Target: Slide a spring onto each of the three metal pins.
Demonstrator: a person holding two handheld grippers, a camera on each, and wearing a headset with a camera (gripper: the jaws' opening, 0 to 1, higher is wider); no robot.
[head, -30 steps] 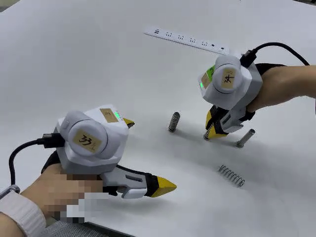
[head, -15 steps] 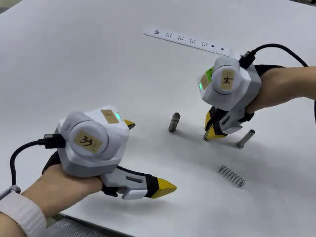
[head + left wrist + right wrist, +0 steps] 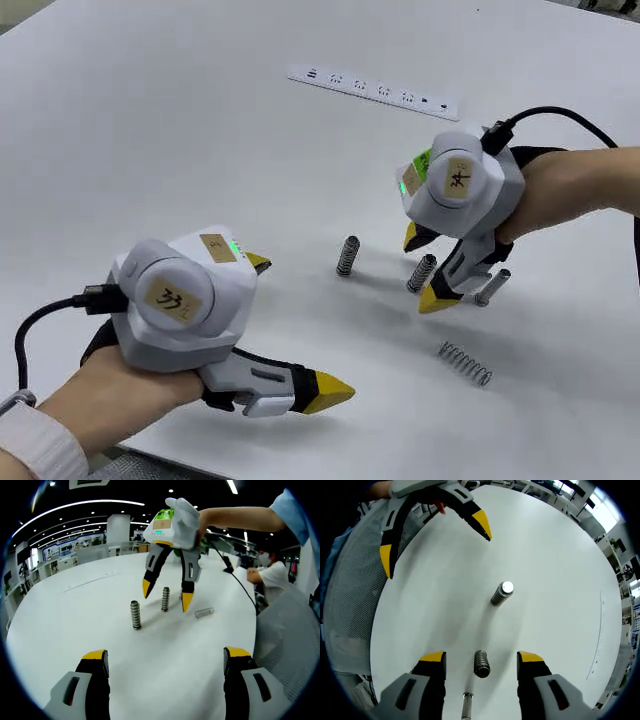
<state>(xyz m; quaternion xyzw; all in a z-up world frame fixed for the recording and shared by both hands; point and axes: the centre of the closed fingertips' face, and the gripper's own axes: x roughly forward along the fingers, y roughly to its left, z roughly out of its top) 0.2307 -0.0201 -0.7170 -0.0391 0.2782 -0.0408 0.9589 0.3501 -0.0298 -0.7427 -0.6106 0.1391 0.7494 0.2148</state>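
Head view: you're holding the left gripper (image 3: 297, 326) wide open, well apart from the pins. Left gripper view: your right gripper (image 3: 166, 594) is hanging, jaws spread, around a sprung pin (image 3: 165, 599), and a loose spring (image 3: 204, 612) is lying nearby. Right gripper view: a bare pin (image 3: 466, 705) is lying near that sprung pin.

An open-plan office, by its rows of ceiling lights (image 3: 171, 490), a mesh chair (image 3: 287, 630), and a big white table (image 3: 150, 120) with a power strip (image 3: 372, 90).
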